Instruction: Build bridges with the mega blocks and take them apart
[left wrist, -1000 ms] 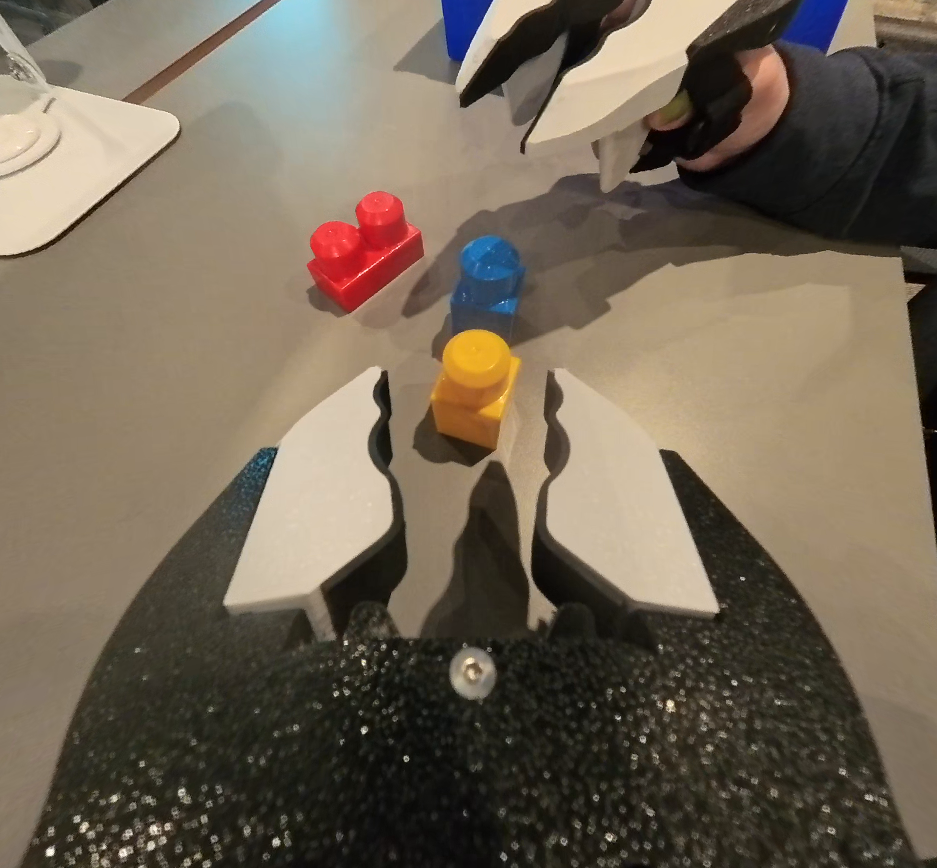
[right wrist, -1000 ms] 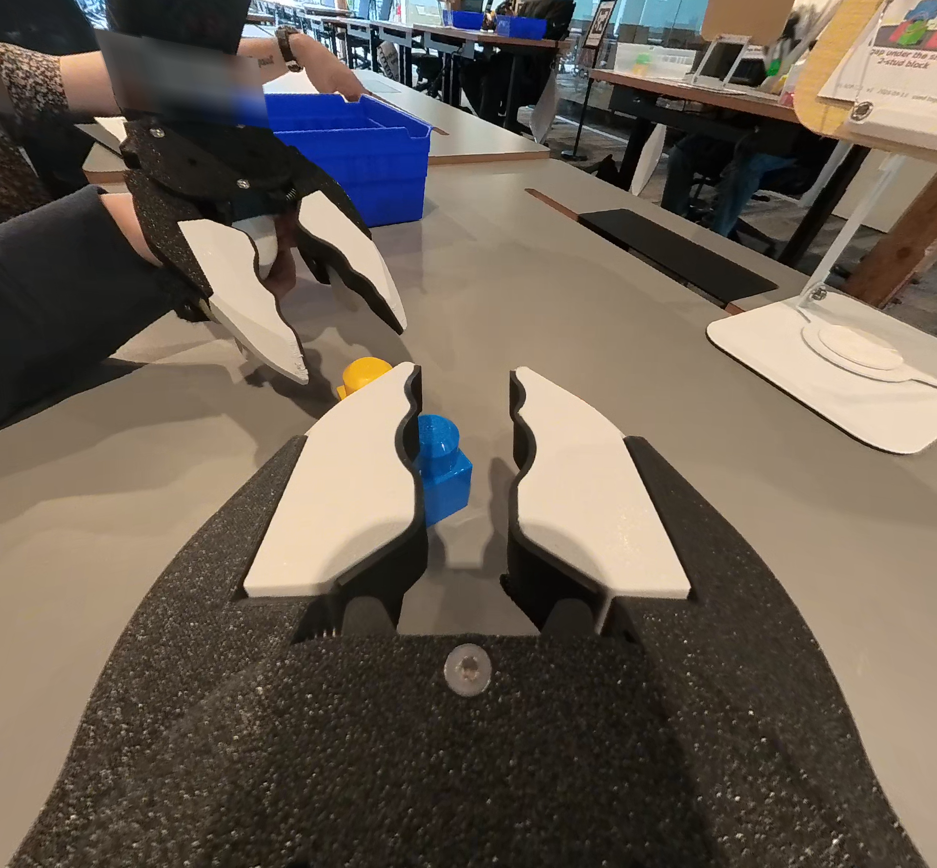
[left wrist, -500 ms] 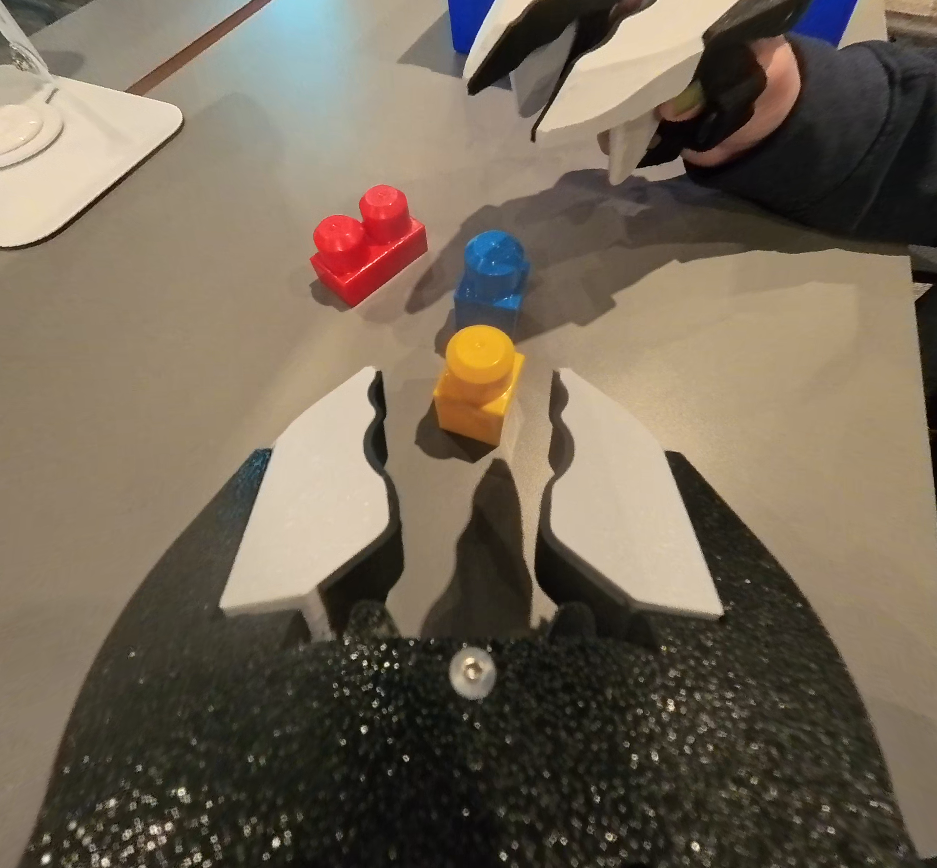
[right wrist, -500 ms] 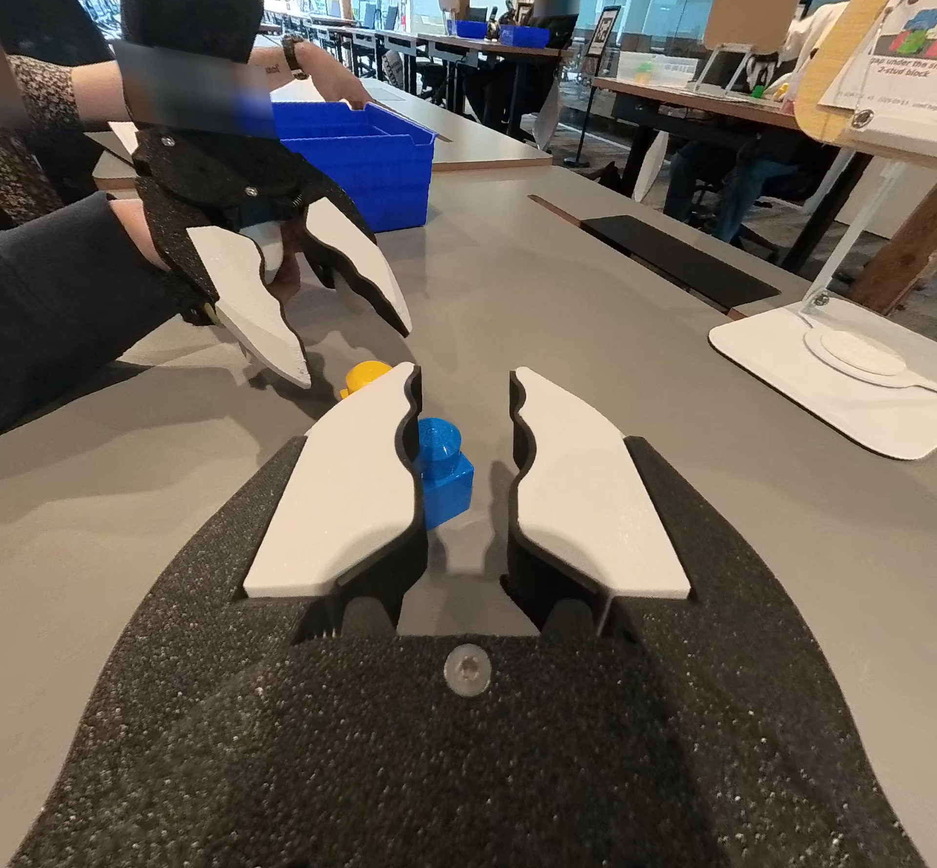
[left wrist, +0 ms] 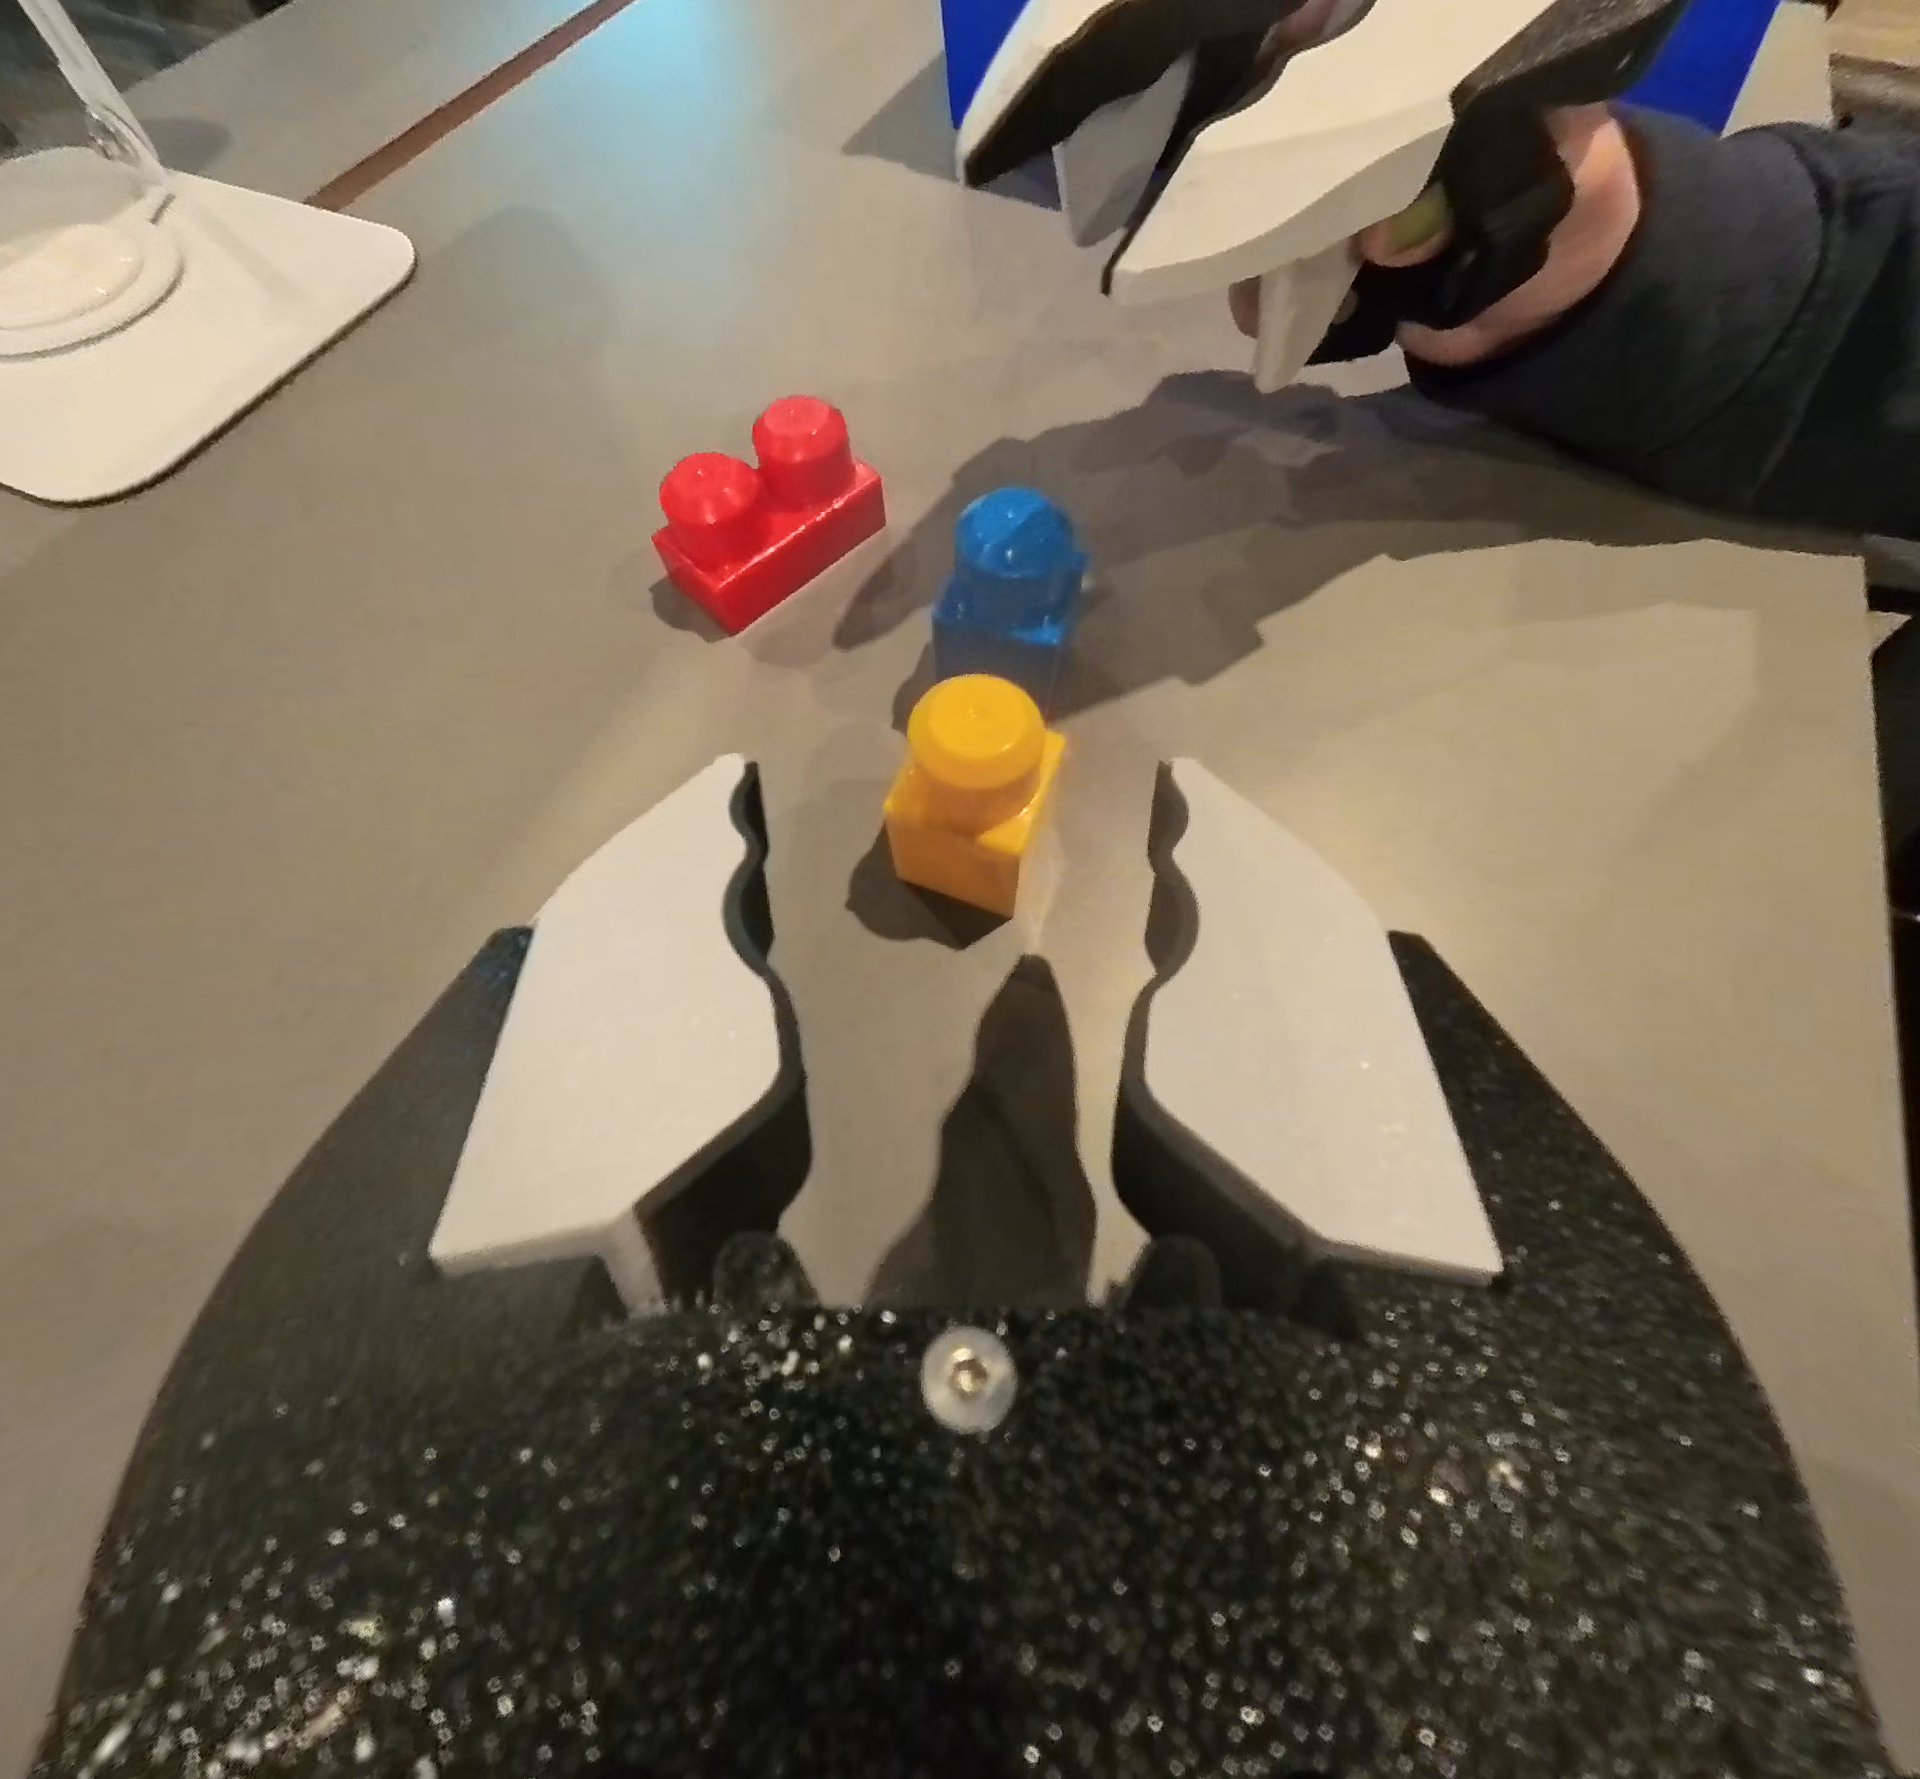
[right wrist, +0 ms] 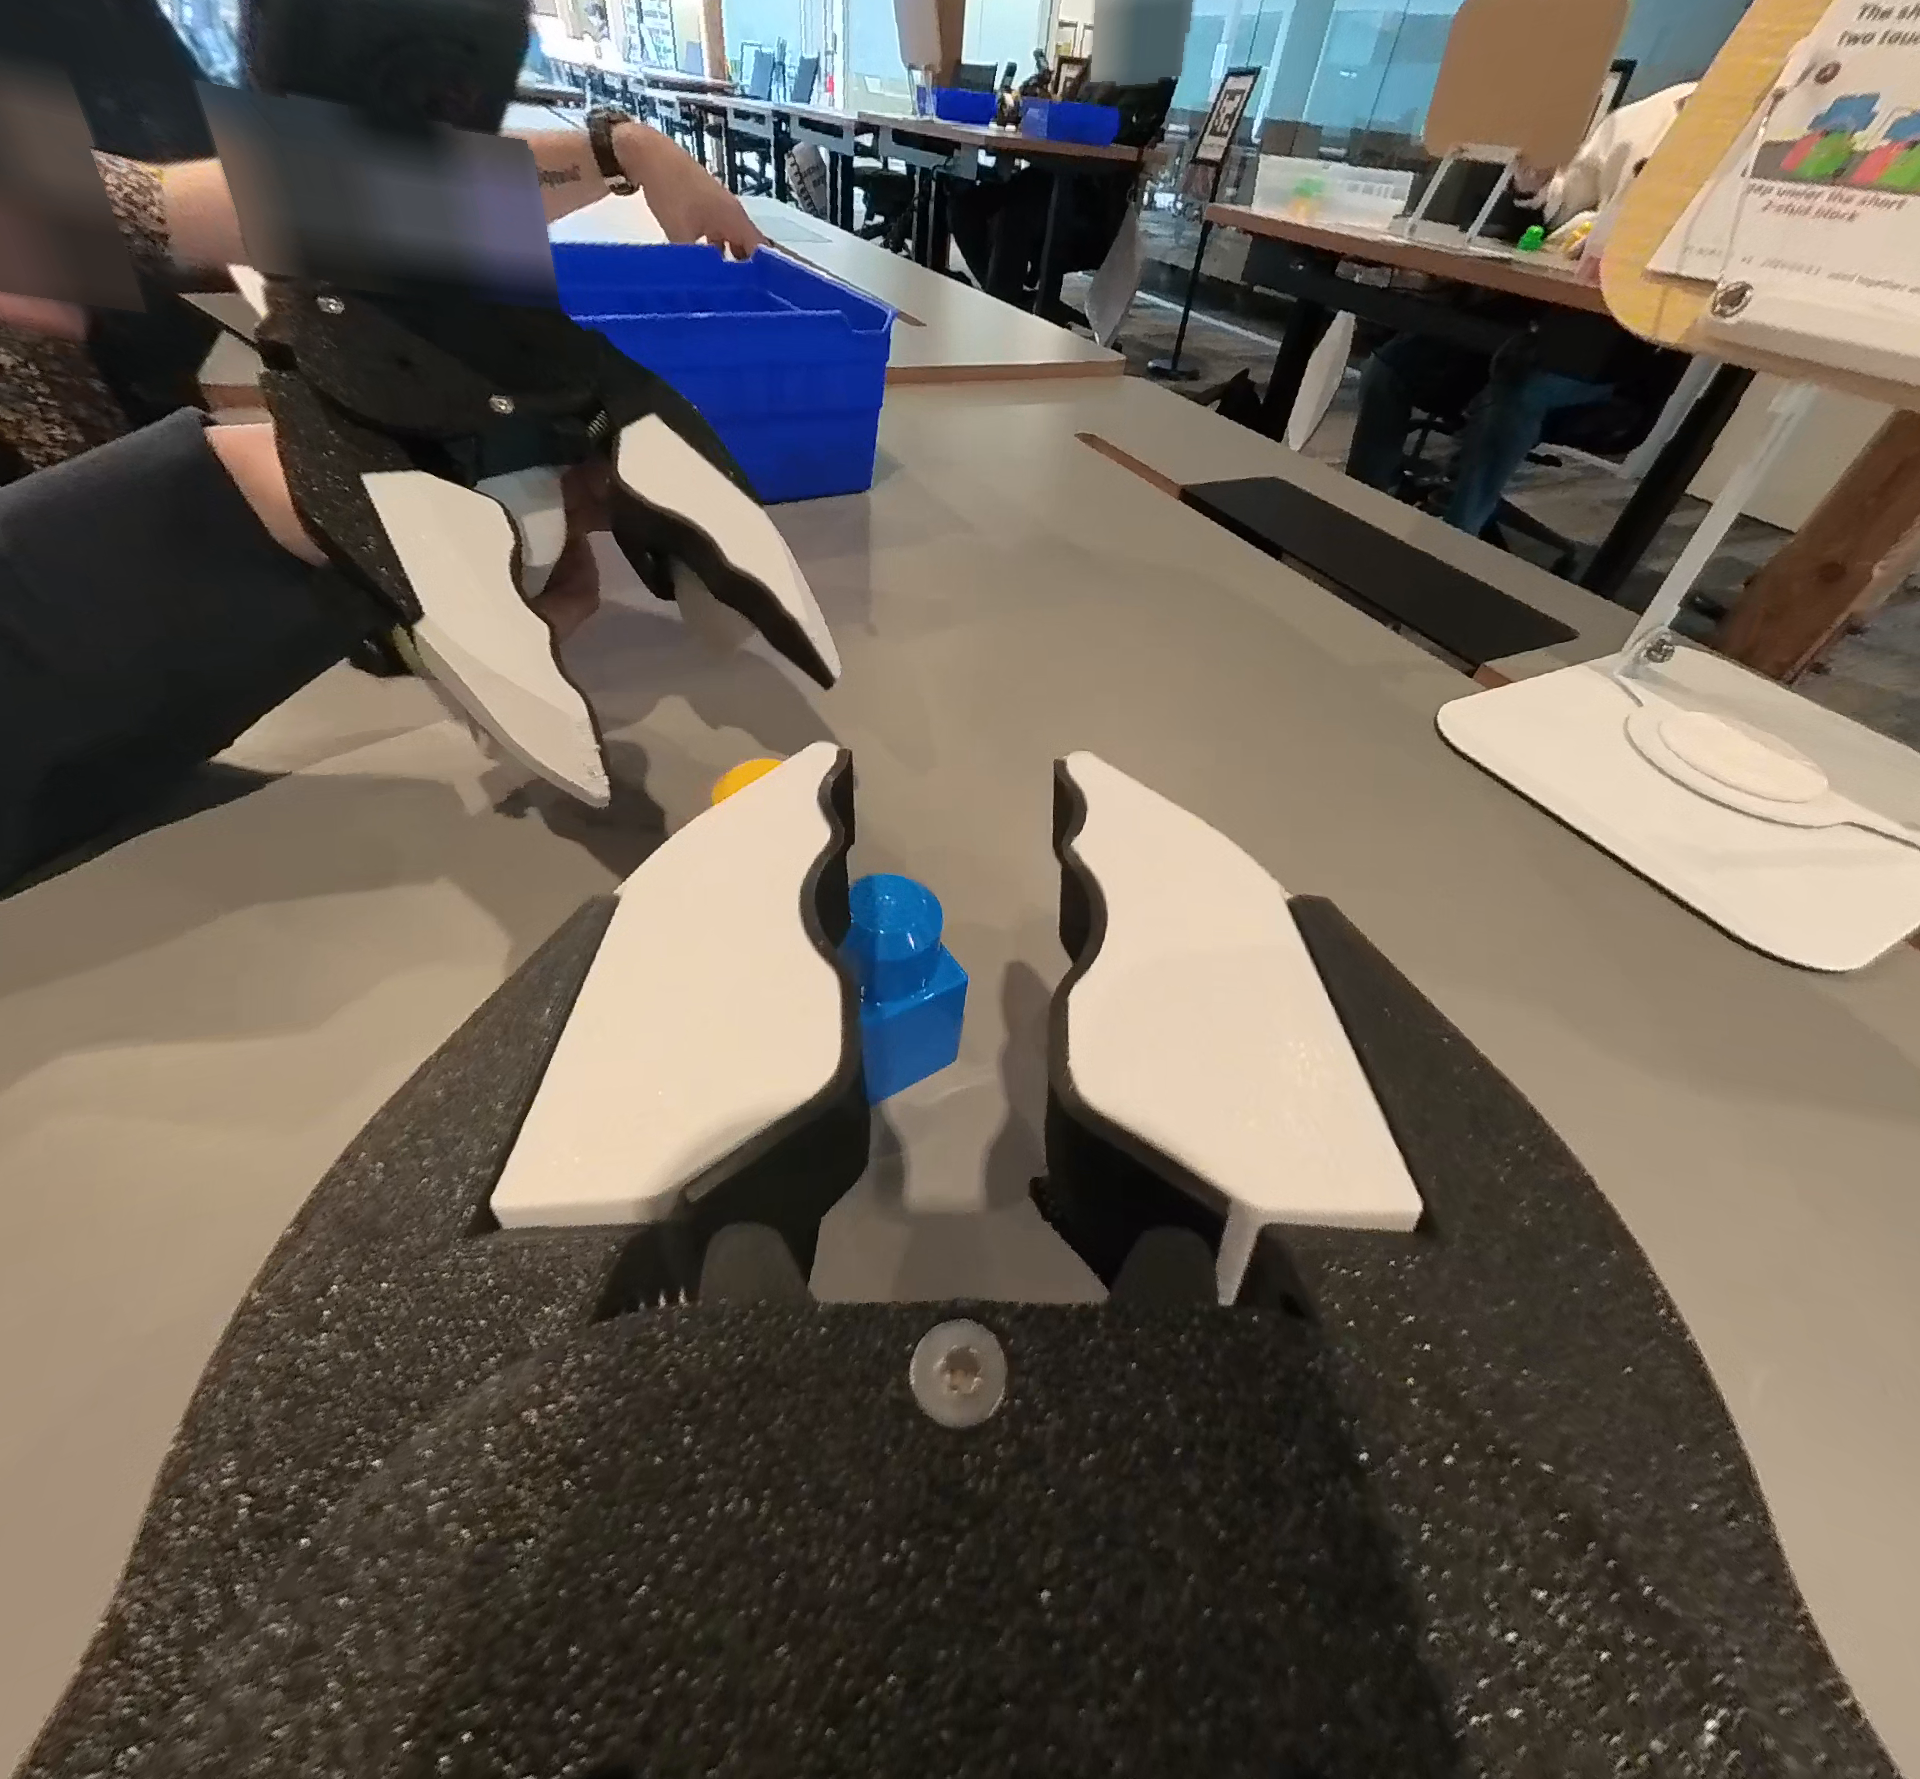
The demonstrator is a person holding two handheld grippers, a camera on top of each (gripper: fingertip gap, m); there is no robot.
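Best lowered squarely, left gripper (left wrist: 956, 773) open astride yellow block (left wrist: 971, 810) near table (left wrist: 1455, 690) edge, right gripper (right wrist: 951, 768) open, empty.

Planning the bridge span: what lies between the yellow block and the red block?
Bare grey table. The left wrist view shows nothing between the yellow block and the red block; the blue block stands off to the right.

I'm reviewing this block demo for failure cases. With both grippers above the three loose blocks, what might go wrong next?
1. The yellow block and blue block stand close together, so the open left gripper closing on yellow may nudge blue.
2. The right gripper hangs over the same spot; the grippers might collide.
3. The red block lies loose nearby and could get knocked away.
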